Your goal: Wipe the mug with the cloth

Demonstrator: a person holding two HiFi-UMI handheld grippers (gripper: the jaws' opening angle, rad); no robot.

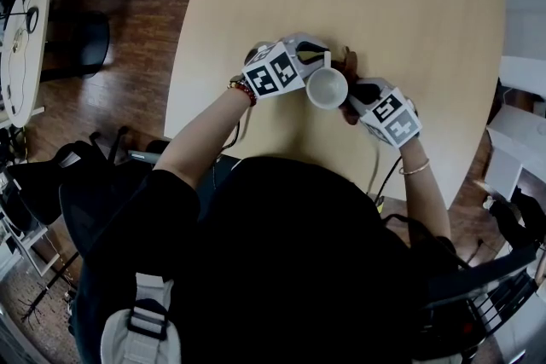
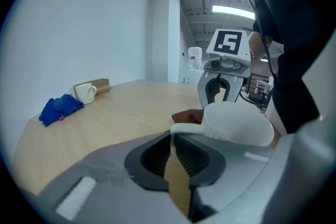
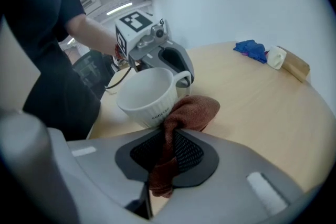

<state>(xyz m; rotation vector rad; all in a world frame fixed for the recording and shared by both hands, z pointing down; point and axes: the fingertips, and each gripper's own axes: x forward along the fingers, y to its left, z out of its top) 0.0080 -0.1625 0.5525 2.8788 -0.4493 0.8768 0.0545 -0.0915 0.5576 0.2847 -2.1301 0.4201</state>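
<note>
A white mug (image 1: 327,87) is held just above the wooden table (image 1: 367,4), in front of the person. My left gripper (image 1: 314,60) comes in from the left and is shut on the mug's handle (image 2: 184,128), the thin white loop pinched between its pads. My right gripper (image 1: 357,98) is shut on a rust-brown cloth (image 3: 185,113). The bunched end of that cloth lies against the mug's outer wall (image 3: 149,105), on the side facing my right gripper. In the left gripper view the cloth (image 2: 187,116) shows just behind the mug (image 2: 239,123).
At the table's far end lie a blue cloth (image 3: 252,50), a second cream mug (image 3: 275,57) and a brown box (image 3: 295,66). Dark chairs (image 1: 77,183) and wooden floor surround the table's near side.
</note>
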